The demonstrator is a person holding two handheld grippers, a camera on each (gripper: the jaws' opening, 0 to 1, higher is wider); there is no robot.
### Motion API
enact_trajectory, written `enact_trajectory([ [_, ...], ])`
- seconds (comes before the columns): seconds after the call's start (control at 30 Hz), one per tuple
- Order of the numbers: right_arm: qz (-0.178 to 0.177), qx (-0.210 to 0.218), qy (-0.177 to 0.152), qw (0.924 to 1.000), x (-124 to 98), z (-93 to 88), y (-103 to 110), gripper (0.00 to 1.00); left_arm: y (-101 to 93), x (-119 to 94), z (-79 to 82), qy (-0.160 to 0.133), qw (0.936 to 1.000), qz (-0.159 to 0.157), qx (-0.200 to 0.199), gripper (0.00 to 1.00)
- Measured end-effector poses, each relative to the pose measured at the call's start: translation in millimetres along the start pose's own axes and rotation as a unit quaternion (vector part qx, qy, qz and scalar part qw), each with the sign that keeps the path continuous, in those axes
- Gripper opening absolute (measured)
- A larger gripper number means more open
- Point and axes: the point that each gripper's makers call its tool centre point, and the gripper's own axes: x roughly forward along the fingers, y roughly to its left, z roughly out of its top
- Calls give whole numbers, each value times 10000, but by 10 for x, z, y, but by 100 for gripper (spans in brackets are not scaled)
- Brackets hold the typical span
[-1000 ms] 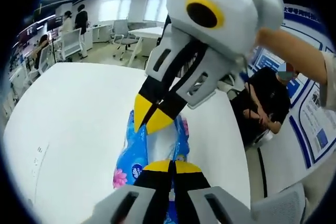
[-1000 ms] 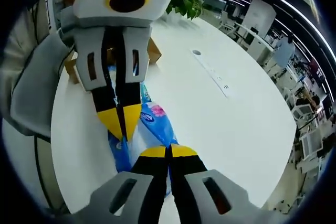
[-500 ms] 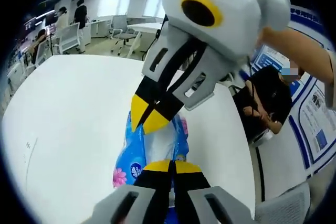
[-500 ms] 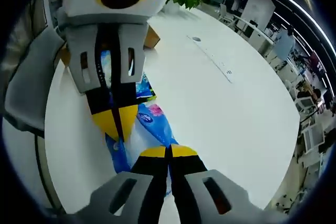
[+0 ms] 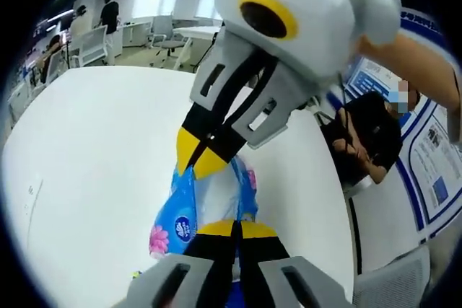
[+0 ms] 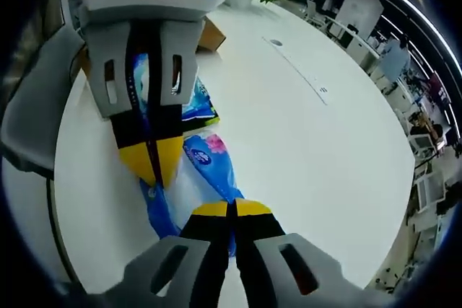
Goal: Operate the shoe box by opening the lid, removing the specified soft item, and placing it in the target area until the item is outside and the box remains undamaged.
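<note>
A wide white table [image 5: 101, 149] spreads under both grippers, bare across most of its top, with office chairs and desks far behind it. Near the table's far edge in the right gripper view sits the brown cardboard shoe box [image 6: 211, 34], mostly hidden behind the left gripper's body, so its lid and condition cannot be judged; a second blue printed pack [image 6: 196, 104] lies on the table between the box and the grippers. The soft item, a blue plastic pack of tissues with pink flowers [image 5: 209, 200], is clearly outside the box and is held stretched between the two tools. The left gripper [image 5: 232, 230] has its yellow-tipped jaws pressed together on the near end of the pack, and the right gripper [image 6: 231, 209] likewise pinches its own end with jaws closed. In the left gripper view the right gripper's yellow tips come down onto the far end of the same pack. Judging by this, opening and removal look done; what remains is setting the pack down in the target area, which is not identifiable here, and letting go with both tools.
</note>
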Motion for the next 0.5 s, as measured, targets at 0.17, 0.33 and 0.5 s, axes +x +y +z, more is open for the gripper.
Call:
enact_trajectory([
  [0.17,-68,-24,15,10000,-1,4,-8,0,-34,17,13,1,10000,23,56,0],
  [0.33,-91,-33,50,9999,8,-7,-14,0,-45,15,6,38,9999,38,95,0],
  [0.5,-116,-46,55,9999,-4,-10,-31,1,-41,-17,-1,73,9997,140,202,1],
])
